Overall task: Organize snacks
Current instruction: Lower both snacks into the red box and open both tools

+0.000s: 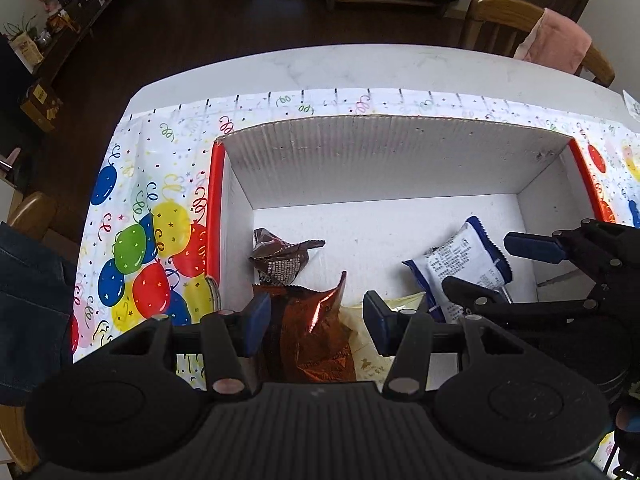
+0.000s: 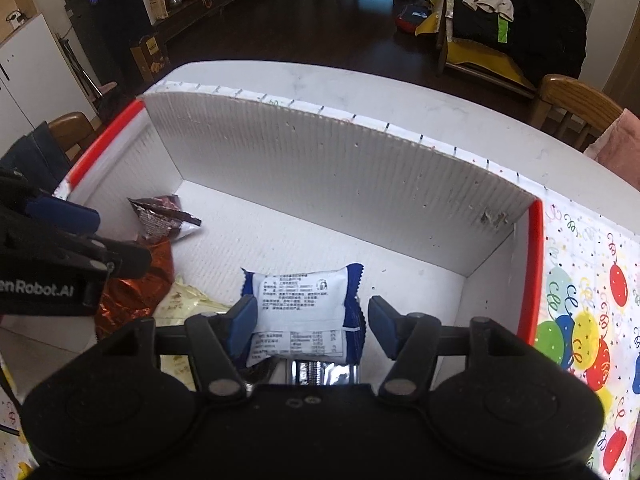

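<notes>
A white cardboard box with red edges holds the snacks. My left gripper points down into its near left part, shut on an orange-brown foil packet creased down its middle. A dark brown packet lies behind it and a pale yellow one beside it. My right gripper is open over a blue-and-white packet lying on the box floor. A gap shows at the packet's right edge. A silver wrapper shows under it. Each gripper appears in the other's view, the left gripper and the right gripper.
The box stands on a balloon-print cloth over a white table. Its tall back wall rises ahead. A wooden chair with a pink cloth stands behind the table. A denim-clad leg is at the left.
</notes>
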{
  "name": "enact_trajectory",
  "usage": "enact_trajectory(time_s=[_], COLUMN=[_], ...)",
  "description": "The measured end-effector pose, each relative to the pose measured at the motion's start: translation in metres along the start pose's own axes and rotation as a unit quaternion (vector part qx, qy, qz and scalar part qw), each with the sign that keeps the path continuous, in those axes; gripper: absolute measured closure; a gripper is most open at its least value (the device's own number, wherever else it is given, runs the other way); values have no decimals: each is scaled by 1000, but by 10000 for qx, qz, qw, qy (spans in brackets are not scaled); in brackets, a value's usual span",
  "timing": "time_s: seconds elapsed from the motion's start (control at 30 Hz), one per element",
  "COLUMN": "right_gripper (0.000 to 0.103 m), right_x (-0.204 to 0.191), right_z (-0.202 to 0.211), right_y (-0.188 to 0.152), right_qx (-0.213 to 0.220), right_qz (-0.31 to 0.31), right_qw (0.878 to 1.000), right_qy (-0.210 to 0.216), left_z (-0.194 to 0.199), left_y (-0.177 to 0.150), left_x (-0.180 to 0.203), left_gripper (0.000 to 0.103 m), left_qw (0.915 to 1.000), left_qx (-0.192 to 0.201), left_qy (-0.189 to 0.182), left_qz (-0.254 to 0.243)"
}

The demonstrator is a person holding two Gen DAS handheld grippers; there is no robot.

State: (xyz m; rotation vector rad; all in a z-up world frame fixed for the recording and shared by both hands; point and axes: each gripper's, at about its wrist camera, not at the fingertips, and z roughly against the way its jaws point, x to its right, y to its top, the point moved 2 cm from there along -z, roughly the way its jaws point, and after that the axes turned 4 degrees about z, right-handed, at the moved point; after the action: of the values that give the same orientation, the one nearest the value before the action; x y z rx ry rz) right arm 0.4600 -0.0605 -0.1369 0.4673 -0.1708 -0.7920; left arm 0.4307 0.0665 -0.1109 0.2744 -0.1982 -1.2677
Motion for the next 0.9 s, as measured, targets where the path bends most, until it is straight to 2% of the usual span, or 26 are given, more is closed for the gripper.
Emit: enact_trajectory(time_s=[0.47,0.57,0.73,0.9], right_gripper=[38,34,34,26], right_x=[-10,-15,-23,-33], right_z=[63,78,105,130], right_y=[-13,-19,-30,-40], right_qx=[453,573,841,1042], right_qz=[-150,-207,-304,-385], right_qw=[9989,9981,9960,9938], right_qy=[12,16,-18,-1], left_z=[45,58,78,98], left_y=[-24,-32,-49,-69], left_x=[0,-1,-1,-1], left_gripper=[53,53,53,52], left_qw=[9984,9974,9953,9929], left_qx=[508,645,852,1043], left_qy=[-215,-306,-409,-470], left_qz=[-90,-124,-202,-333])
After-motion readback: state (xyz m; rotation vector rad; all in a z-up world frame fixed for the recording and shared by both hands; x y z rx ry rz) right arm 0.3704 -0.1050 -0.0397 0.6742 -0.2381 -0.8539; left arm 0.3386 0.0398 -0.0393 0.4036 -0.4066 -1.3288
